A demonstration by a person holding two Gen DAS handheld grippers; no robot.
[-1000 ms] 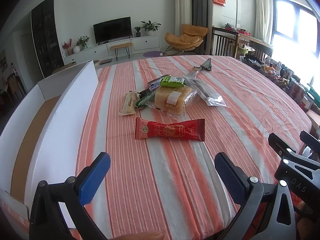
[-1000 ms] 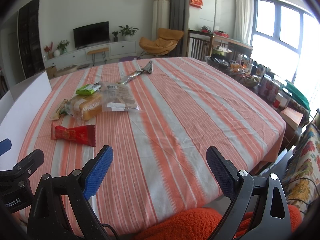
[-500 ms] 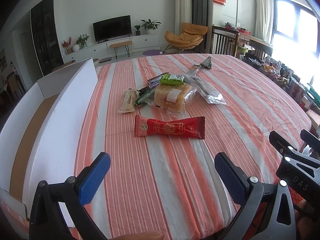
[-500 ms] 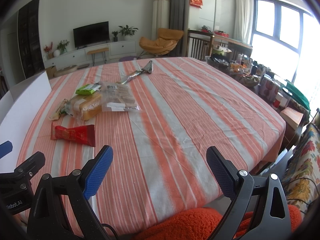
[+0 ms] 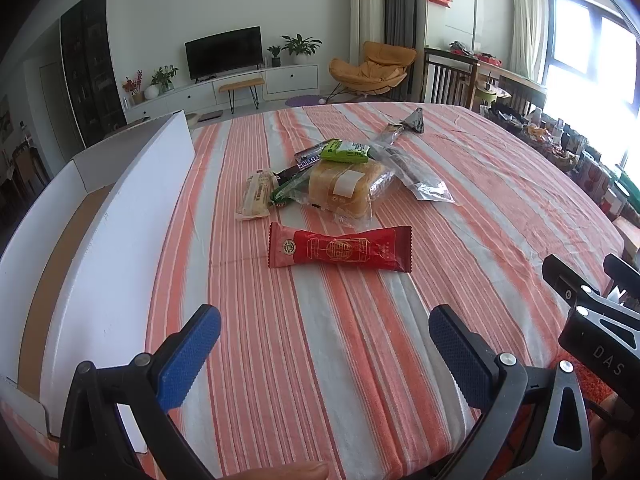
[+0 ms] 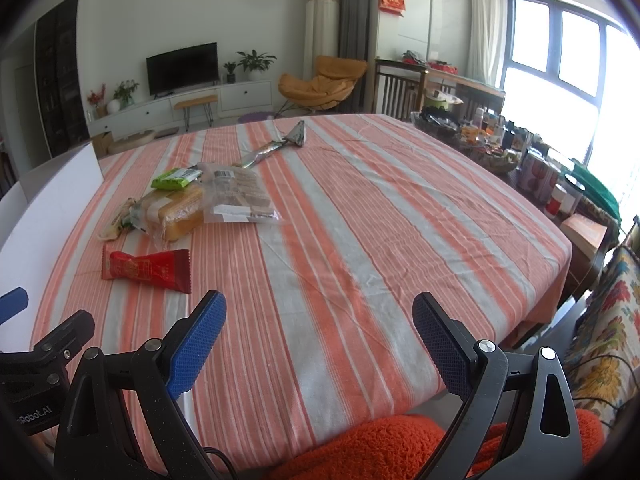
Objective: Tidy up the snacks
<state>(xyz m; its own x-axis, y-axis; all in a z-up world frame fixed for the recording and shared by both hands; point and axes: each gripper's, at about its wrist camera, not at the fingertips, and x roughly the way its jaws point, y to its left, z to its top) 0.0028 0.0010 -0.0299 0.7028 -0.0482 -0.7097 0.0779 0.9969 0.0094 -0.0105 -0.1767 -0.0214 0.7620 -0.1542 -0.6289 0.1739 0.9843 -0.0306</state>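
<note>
While both claws hang low over the near edge of the desk (image 5: 500,184), each one is wide open and holds nothing. The left claw (image 5: 324,344) points at the red snack pack (image 5: 340,249), which lies flat on the striped cloth a little way in front of it. The right claw (image 6: 318,332) points over bare cloth, with the snacks off to its left. Behind the red pack sits a small heap: a bagged loaf of bread (image 5: 346,188), a green packet (image 5: 347,151) resting on its far end, a pale wafer pack (image 5: 256,196) to its left, and some dark bars between them. A clear bag of biscuits (image 6: 240,196) lies touching the bread on the right. A long silver wrapper (image 6: 280,143) lies farther back. A white box (image 5: 120,240) with a brown inside stands open along the left side of the desk, and I can see no snacks in the part that shows.
</note>
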